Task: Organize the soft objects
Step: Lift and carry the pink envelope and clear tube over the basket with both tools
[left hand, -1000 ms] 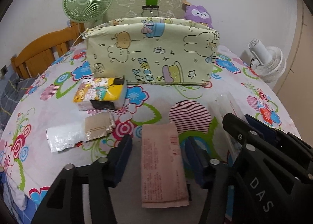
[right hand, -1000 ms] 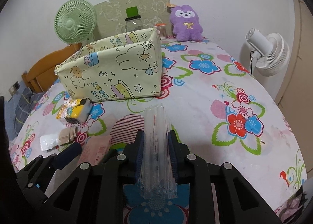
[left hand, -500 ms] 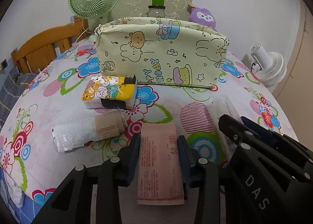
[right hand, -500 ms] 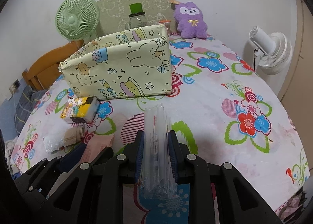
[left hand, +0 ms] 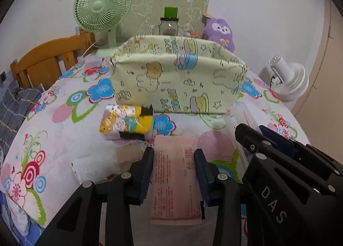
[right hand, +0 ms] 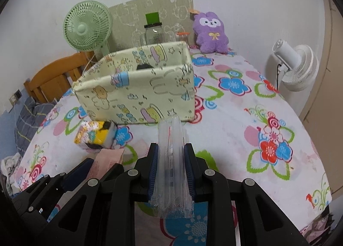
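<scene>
Now your left gripper (left hand: 174, 166) has its fingers closed on the pink packet (left hand: 175, 183), and your right gripper (right hand: 170, 166) clamps the clear plastic pack (right hand: 171, 160). Both hang above the flowered bed (right hand: 235, 130), near the fabric basket (right hand: 137, 95).

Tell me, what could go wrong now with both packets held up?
The right tool pinches only the lower part of the clear packet, so it might slip or flop. The left tool holding the pink packet sits close beside it; they could bump heading to the fabric bin.
</scene>
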A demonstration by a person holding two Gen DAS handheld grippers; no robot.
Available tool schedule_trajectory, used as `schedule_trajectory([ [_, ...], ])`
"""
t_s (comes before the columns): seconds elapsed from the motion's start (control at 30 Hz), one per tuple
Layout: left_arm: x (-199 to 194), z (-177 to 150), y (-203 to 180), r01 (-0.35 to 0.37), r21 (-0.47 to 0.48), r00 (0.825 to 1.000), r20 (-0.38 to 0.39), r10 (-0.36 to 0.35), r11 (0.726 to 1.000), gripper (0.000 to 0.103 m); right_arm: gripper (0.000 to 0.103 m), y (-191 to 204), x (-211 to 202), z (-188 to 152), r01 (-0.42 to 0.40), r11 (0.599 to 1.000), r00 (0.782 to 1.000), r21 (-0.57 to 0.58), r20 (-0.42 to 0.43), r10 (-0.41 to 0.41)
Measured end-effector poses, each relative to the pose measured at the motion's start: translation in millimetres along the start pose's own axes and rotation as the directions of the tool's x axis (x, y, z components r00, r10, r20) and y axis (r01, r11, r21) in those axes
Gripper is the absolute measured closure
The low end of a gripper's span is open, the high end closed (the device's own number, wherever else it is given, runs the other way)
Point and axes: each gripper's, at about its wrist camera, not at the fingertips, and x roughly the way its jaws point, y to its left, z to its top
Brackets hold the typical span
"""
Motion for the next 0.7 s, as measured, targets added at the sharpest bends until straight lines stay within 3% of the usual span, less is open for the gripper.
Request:
schedule_trajectory([
  [0.7, -38.2, 44.5, -2.8, -0.011, 0.066, 0.994, 0.111, 0.004, 0.998, 0.064, 0.075, 14.4, -36.0, 44.9, -0.020, 1.000, 0.998, -0.007, 0.064, 0.020],
])
